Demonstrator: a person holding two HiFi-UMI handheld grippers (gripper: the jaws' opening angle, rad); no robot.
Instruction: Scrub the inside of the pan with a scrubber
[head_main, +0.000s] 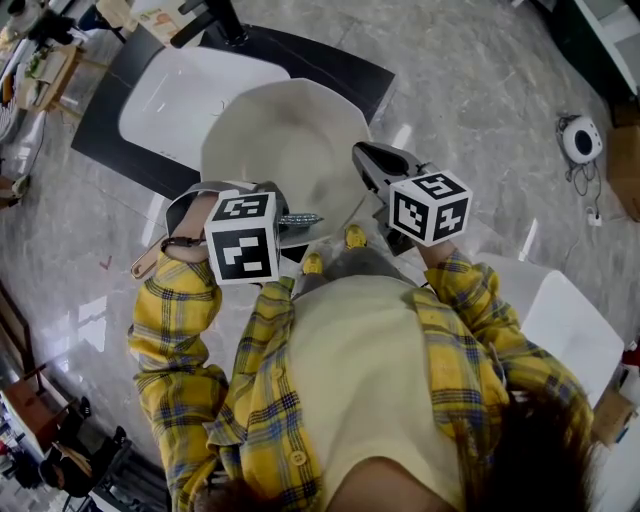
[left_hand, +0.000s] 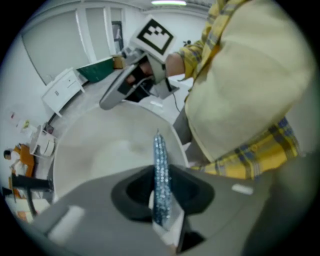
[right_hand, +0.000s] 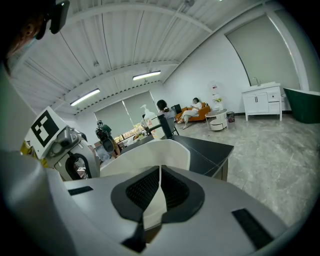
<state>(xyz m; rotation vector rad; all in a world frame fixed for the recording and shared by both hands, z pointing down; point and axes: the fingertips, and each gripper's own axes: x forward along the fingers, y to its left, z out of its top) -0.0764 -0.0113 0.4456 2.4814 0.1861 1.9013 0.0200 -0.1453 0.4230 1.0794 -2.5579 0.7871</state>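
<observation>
Both tongs are busy: my left tongs (left_hand: 161, 196) are clenched on the scrubber (left_hand: 160, 165), a thin glittery blue pad standing edge-on between the jaws. My right tongs (right_hand: 159, 192) are clamped on the thin rim of the pan (head_main: 285, 140), which sits just in front of me with its pale inside facing the scrubber. I judge the pan stiff, smooth and slippery at that narrow rim, so it wants a deep bite. The scrubber looks light and pliable, best pinched near its middle.

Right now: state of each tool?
Left tool: closed on the scrubber.
Right tool: closed on the rim of the pan.
</observation>
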